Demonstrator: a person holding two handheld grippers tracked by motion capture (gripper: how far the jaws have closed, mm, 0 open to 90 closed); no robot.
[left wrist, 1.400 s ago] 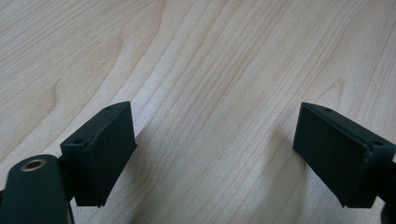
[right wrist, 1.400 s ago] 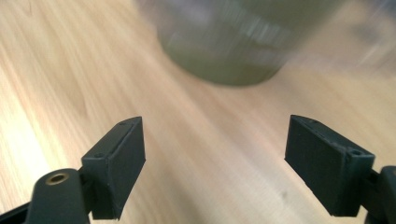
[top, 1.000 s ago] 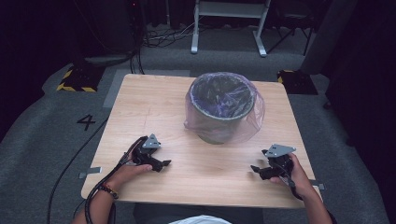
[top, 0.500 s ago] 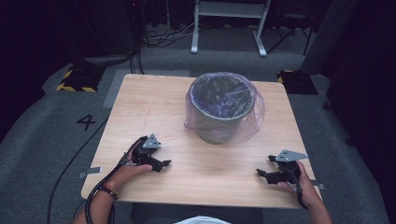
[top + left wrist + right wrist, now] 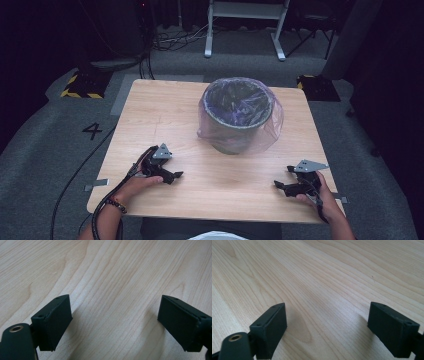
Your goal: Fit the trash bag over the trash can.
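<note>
Bin (image 5: 239,120) as landmark: grey, upright, lined with a thin purple-tinted bag (image 5: 272,131) whose loose skirt drapes down its outside, standing on the far half of the desk (image 5: 165,112).

Left gripper (image 5: 172,176) rests on the desk, near side of the bin and off to its left, well apart from it; jaws wide, only wood between them (image 5: 113,322).

Right gripper (image 5: 280,186) sits near side and right of the bin, equally clear of it. Its jaws have just been opening and stand spread, nothing between them (image 5: 327,325).

Judgement: hands look parked. For a clean next move, approach the bag's rim from both sides, pinch film only, avoid shoving the light bin.
</note>
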